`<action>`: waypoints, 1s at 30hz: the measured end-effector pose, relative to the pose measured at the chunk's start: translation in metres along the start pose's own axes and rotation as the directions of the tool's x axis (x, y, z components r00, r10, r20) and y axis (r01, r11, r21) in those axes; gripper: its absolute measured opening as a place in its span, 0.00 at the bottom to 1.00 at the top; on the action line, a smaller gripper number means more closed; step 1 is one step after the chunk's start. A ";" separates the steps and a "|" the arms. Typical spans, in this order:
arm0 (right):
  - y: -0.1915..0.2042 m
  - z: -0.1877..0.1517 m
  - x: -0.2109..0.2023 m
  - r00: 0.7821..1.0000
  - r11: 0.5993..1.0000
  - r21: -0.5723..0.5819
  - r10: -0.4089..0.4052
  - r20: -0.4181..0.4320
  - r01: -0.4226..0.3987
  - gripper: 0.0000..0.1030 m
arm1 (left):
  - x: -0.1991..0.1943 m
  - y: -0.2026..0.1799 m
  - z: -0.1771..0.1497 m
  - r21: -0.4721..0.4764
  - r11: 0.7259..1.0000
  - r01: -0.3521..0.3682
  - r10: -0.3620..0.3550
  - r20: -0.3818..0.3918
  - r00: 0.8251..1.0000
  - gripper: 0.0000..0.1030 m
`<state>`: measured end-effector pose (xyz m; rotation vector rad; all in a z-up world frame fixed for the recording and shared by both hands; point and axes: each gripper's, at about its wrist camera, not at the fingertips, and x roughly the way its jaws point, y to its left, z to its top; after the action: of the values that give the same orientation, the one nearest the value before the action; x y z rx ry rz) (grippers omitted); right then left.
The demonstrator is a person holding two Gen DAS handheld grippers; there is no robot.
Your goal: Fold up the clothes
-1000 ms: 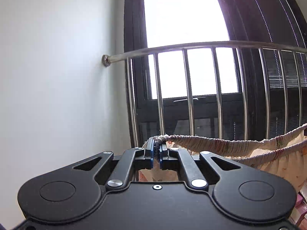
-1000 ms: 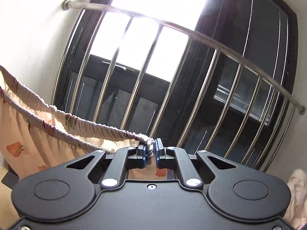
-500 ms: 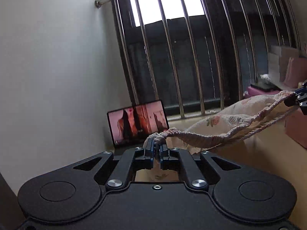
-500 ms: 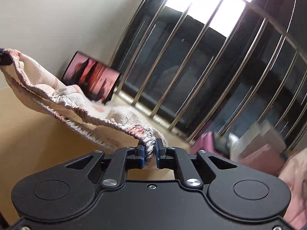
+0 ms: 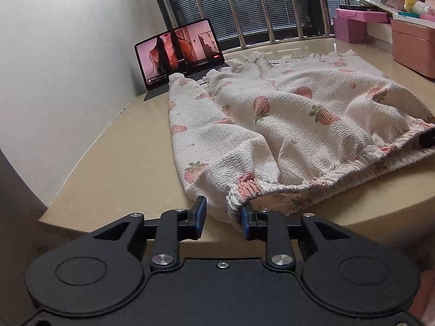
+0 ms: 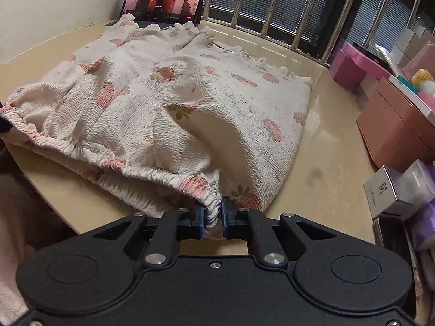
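A white pair of shorts with a strawberry print (image 5: 285, 114) lies spread on the beige table (image 5: 122, 157), elastic waistband toward me. It also shows in the right wrist view (image 6: 168, 92). My left gripper (image 5: 222, 214) is open at the waistband's left end, and the cloth lies loose between its fingers. My right gripper (image 6: 212, 214) is partly open around the waistband's right end; the band (image 6: 210, 203) sits in the gap between its pads. The right gripper's tip shows at the far right of the left wrist view (image 5: 428, 140).
A tablet (image 5: 179, 51) playing a video stands at the table's far left by the wall. Metal window bars (image 6: 272, 8) run behind the table. Pink and brown boxes (image 6: 394, 119) and small cartons (image 6: 391, 190) stand along the right side.
Both grippers came down from in front of the window to the table's near edge, laying the shorts flat. Both jaws have opened from a tight grip on the waistband.
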<state>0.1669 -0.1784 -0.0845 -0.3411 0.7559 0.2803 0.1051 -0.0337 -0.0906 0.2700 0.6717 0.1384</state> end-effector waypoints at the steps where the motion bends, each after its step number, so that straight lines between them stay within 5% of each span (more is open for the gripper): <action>1: 0.002 -0.001 -0.001 1.000 1.000 -0.002 -0.001 0.001 0.001 0.10 | 0.002 -0.001 -0.001 0.005 1.000 0.002 -0.002 0.005 1.000 0.27; 4: 0.004 -0.001 0.001 1.000 1.000 -0.004 -0.004 0.010 0.004 0.10 | 0.005 -0.004 0.002 0.026 1.000 -0.004 0.003 0.015 1.000 0.27; 7: -0.003 0.009 0.007 1.000 1.000 -0.002 0.002 0.012 -0.002 0.10 | 0.012 -0.005 0.014 0.050 0.999 0.019 -0.020 0.018 1.000 0.04; 9: -0.016 0.035 0.013 1.000 1.000 0.013 0.024 0.005 -0.024 0.10 | 0.019 0.000 0.045 0.069 0.996 0.049 -0.051 0.019 0.999 0.04; 11: -0.039 0.084 0.024 0.999 0.998 0.039 0.043 -0.006 -0.043 0.10 | 0.031 0.002 0.094 0.082 0.995 0.052 -0.055 0.035 0.998 0.04; 14: -0.069 0.166 0.037 0.999 0.997 0.073 0.038 -0.027 -0.036 0.09 | 0.063 0.016 0.212 0.054 0.997 0.063 -0.064 0.011 0.998 0.04; 20: -0.137 0.375 -0.025 0.979 0.974 0.181 -0.163 0.124 0.139 0.10 | 0.063 0.048 0.433 -0.066 0.997 -0.031 0.041 0.158 0.987 0.04; 22: -0.150 0.420 -0.066 0.947 0.962 0.179 -0.242 0.211 0.206 0.10 | 0.029 0.060 0.493 -0.089 0.994 -0.066 0.089 0.290 0.953 0.04; 25: -0.163 0.468 -0.129 0.872 0.934 0.176 -0.355 0.338 0.312 0.10 | -0.030 0.072 0.542 -0.078 0.990 -0.117 0.140 0.484 0.864 0.04; 28: -0.165 0.478 -0.170 0.805 0.912 0.163 -0.409 0.431 0.376 0.11 | -0.077 0.083 0.555 -0.091 0.987 -0.136 0.163 0.586 0.793 0.04; 30: -0.162 0.472 -0.186 0.779 0.907 0.140 -0.415 0.470 0.398 0.11 | -0.096 0.086 0.545 -0.094 0.987 -0.133 0.163 0.620 0.768 0.05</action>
<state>0.3894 -0.1607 0.3994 -0.3729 0.1668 -0.0634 0.3704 -0.0816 0.4003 0.3046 -0.0255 0.2023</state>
